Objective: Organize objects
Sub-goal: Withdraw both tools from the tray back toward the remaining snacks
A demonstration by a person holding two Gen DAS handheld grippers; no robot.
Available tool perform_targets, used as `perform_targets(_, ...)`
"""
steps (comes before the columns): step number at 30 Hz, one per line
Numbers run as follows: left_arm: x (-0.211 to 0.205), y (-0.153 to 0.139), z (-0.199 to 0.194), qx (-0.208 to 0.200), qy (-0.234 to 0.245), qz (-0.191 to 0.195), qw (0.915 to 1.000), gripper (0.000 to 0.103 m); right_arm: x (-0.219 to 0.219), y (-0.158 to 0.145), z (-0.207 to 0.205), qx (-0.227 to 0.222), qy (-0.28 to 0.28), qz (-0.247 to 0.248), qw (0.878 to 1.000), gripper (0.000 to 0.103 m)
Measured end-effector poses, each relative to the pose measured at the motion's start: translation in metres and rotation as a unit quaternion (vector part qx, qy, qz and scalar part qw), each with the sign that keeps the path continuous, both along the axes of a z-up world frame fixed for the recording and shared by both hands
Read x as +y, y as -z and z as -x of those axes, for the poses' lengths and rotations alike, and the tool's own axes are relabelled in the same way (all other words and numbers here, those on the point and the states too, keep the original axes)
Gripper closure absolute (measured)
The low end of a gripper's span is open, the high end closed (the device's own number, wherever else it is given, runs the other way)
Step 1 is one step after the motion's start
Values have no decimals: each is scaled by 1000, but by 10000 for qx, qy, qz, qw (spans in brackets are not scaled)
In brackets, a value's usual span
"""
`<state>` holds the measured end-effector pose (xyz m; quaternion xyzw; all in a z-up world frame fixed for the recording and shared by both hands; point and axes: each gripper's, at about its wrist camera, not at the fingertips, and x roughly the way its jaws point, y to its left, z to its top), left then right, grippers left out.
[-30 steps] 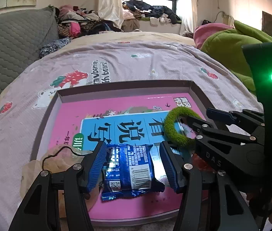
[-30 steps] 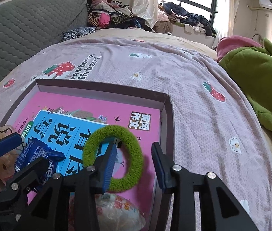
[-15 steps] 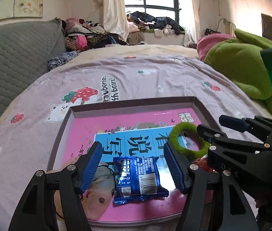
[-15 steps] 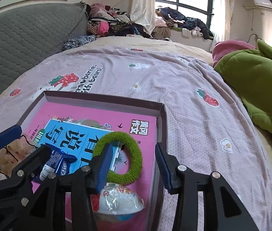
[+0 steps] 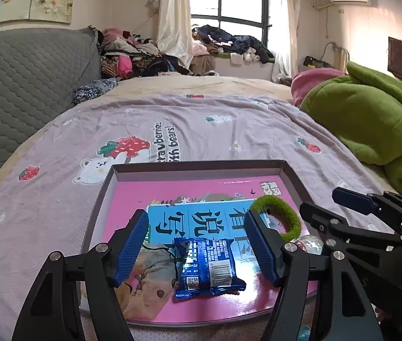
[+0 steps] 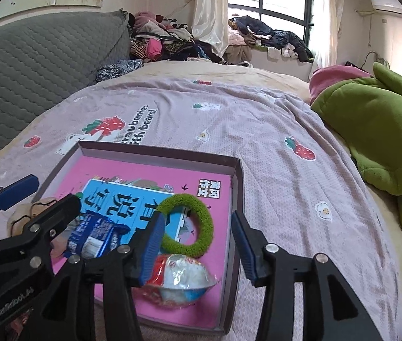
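- Box tray (image 6: pixel 236 187): shallow, dark-walled, lying on the bed (image 6: pixel 257 130) over a lilac strawberry-print sheet. A pink book (image 5: pixel 201 187) covers its floor. The soft bedding beneath could let the tray tip or slide if either tool leans on a wall.
- Blue snack packet (image 5: pixel 208 267): lies flat on the book, near the tray's front edge. The left tool (image 5: pixel 198 244) hangs above it, jaws spread and opening wider, pads clear of the wrapper. Risk: the slick foil on a glossy cover may skate if a finger (image 5: pixel 131 241) brushes it.
- Green fuzzy ring (image 6: pixel 189 224): rests on the book toward the tray's right side. The right tool (image 6: pixel 195 244) has its jaws apart and opening, nothing pinched. Its left pad looks close to the ring's edge, though contact cannot be confirmed. Risk: fuzzy fibre could snag on the ribbed pad and be dragged out.
- Red-and-white wrapped sweet (image 6: pixel 178 278): lies in the tray's front right corner, directly beneath the right tool. Rounded, crinkly wrap. Risk: it may roll or get knocked over the low wall.
- Tan flat item with black cord (image 5: pixel 147 281): at the tray's front left, partly under the left tool; the cord could catch a finger.
- Both tools: close together above the tray. Risk: they could collide in any sideways move.
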<state>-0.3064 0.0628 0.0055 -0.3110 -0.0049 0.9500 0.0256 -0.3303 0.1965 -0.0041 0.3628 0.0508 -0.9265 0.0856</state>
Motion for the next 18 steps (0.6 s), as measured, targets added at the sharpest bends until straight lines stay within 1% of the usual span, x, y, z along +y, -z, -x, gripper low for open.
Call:
perform_targets(2,-2,-3,-4,16,11,-17,10000,31,-1,-5,-6,33,-32,-26,10000,50)
perform_targets(9,-12,-14,-29,112,-98,33,9999,31,-4,-22,-29,38,-94,-27,9999,49)
perform_targets(14,-18,-13,-57,31,-160,41,9999,31,-7,-44,-54,122,-159,-16,9998,49)
perform_targets(18,-27,-19,-81,-29,-281,23,9996,31,-11,-63,-78,242,-218,13,9995,48)
